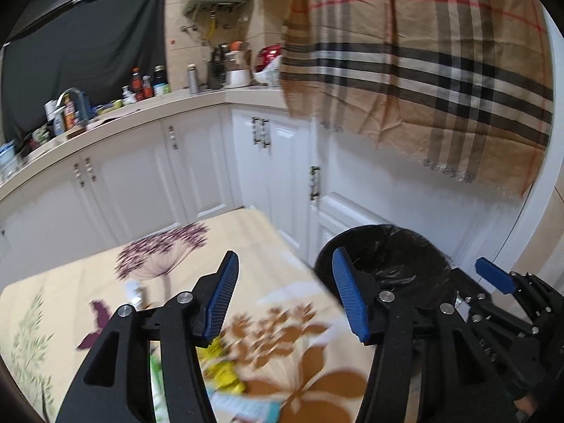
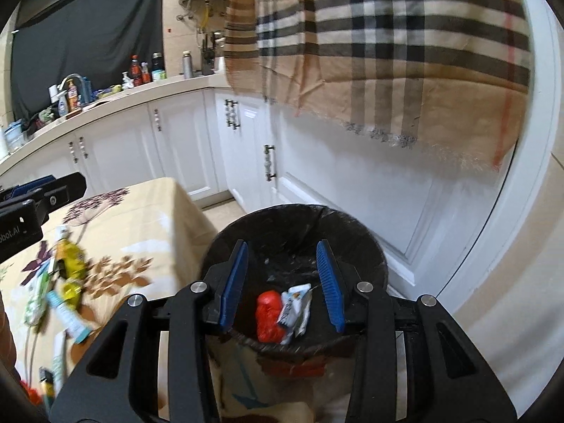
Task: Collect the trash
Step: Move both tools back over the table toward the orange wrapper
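Right gripper [image 2: 282,285] hangs directly above the black-lined trash bin [image 2: 366,243], jaws parted with nothing between them. Inside the bin, below the blue pads [image 2: 234,282], lie a red wrapper [image 2: 268,317] and a crumpled white wrapper [image 2: 294,308]. Left gripper [image 1: 287,299] is likewise released and empty, over the flowered tablecloth [image 1: 88,282] just beside the bin. On that cloth, beside the bin, remain blurred yellow packets [image 2: 70,264] and a pale blue tube [image 2: 68,315]. White cabinets [image 2: 116,141] stand beyond the bin.
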